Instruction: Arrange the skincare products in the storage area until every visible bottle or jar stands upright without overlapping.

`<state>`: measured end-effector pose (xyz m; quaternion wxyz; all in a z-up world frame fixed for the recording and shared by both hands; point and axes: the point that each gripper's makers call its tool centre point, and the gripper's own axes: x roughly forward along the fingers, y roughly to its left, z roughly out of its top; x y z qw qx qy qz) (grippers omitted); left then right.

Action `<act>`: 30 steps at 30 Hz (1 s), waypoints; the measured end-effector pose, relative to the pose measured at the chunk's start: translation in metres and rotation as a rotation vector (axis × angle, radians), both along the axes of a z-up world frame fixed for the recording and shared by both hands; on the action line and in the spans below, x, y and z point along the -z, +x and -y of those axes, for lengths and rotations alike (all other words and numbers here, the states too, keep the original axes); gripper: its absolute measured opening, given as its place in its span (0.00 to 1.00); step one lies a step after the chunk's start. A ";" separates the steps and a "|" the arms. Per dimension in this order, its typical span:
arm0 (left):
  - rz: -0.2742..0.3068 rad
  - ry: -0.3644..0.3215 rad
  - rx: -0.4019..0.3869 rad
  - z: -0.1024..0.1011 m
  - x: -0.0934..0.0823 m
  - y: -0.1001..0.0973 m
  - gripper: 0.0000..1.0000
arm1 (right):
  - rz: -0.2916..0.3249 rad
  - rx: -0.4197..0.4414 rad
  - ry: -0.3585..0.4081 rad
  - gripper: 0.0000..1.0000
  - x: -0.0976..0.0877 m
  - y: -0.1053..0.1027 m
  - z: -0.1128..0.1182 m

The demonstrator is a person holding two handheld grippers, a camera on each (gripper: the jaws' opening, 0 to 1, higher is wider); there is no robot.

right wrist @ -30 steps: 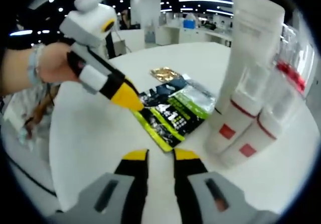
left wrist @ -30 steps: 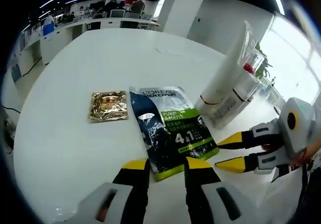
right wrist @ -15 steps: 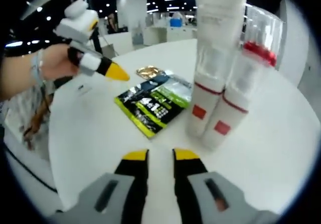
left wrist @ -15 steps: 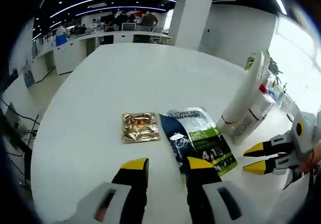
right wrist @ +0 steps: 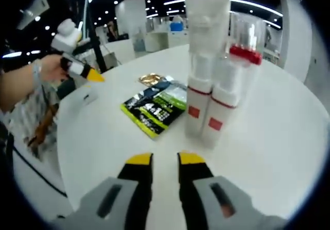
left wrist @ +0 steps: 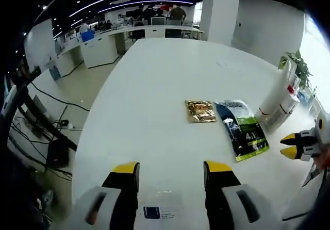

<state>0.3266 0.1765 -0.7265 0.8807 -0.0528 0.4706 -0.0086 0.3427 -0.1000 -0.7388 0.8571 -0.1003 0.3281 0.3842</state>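
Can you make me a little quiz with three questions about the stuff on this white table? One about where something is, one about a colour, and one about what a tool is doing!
1. Where does the gold packet lie?
A. Beside the dark and green sachet
B. On top of the tubes
C. Between a tool's tips

2. What colour are the bands on the two white tubes?
A. Blue
B. Red
C. Purple

3. What is the left tool doing?
A. Squeezing a tube
B. Gripping the sachet
C. Open, holding nothing

Answers: 1 A, the packet lies flat next to the sachet. 2 B, each standing tube has a red band and square. 3 C, bare table shows between its yellow tips.
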 end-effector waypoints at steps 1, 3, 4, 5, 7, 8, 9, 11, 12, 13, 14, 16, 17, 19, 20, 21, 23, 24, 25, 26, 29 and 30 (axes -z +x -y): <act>-0.010 0.014 -0.012 -0.005 0.002 -0.002 0.61 | 0.001 0.000 0.003 0.17 -0.001 0.000 0.000; -0.038 0.049 -0.023 -0.015 0.006 -0.009 0.61 | 0.001 -0.002 0.006 0.17 -0.002 -0.001 0.000; -0.053 0.046 -0.027 -0.016 0.010 -0.013 0.61 | 0.001 -0.005 0.005 0.17 -0.003 -0.002 0.000; -0.067 0.040 -0.030 -0.015 0.011 -0.016 0.62 | 0.001 -0.006 0.004 0.17 -0.003 -0.002 0.000; -0.114 0.019 -0.026 -0.009 0.017 -0.024 0.65 | 0.001 -0.011 0.002 0.17 -0.003 -0.004 0.001; -0.131 0.024 -0.023 -0.009 0.020 -0.027 0.66 | 0.003 -0.013 0.000 0.17 -0.003 -0.004 0.001; -0.153 0.033 -0.021 -0.008 0.023 -0.030 0.66 | 0.003 -0.013 0.000 0.17 -0.004 -0.005 0.002; -0.185 0.064 -0.015 -0.007 0.029 -0.034 0.65 | 0.000 -0.012 0.002 0.17 -0.004 -0.005 0.003; -0.194 0.072 -0.014 -0.007 0.031 -0.035 0.65 | 0.000 -0.013 0.001 0.17 -0.004 -0.006 0.003; -0.220 0.081 -0.010 -0.006 0.035 -0.038 0.65 | 0.002 -0.013 -0.002 0.17 -0.004 -0.005 0.003; -0.232 0.077 -0.007 -0.005 0.037 -0.040 0.65 | 0.004 -0.014 -0.004 0.17 -0.004 -0.006 0.004; -0.252 0.025 -0.028 -0.003 0.040 -0.041 0.65 | 0.005 -0.012 -0.003 0.17 -0.004 -0.006 0.004; -0.227 0.046 -0.024 -0.011 0.039 -0.035 0.64 | 0.005 -0.011 -0.002 0.17 -0.004 -0.006 0.004; -0.253 0.064 -0.007 -0.017 0.041 -0.035 0.62 | 0.007 -0.008 0.000 0.17 -0.005 -0.006 0.004; -0.261 0.056 -0.001 -0.018 0.041 -0.034 0.62 | 0.007 -0.009 0.001 0.17 -0.005 -0.006 0.004; -0.276 0.057 0.013 -0.018 0.042 -0.035 0.61 | 0.010 -0.010 0.000 0.17 -0.005 -0.007 0.003; -0.314 0.062 0.045 -0.018 0.042 -0.038 0.59 | 0.014 -0.012 -0.002 0.17 -0.005 -0.007 0.004; -0.325 0.063 0.052 -0.019 0.042 -0.037 0.58 | 0.012 -0.011 -0.001 0.17 -0.005 -0.007 0.004; -0.327 0.063 0.048 -0.018 0.042 -0.037 0.58 | 0.011 -0.010 0.000 0.17 -0.005 -0.008 0.004; -0.338 0.064 0.050 -0.019 0.042 -0.036 0.57 | 0.009 -0.008 0.000 0.17 -0.005 -0.008 0.004; -0.359 0.065 0.041 -0.015 0.040 -0.039 0.51 | 0.007 -0.005 -0.003 0.17 -0.004 -0.008 0.005; -0.366 0.065 0.037 -0.015 0.039 -0.040 0.48 | 0.008 -0.005 -0.004 0.17 -0.004 -0.008 0.006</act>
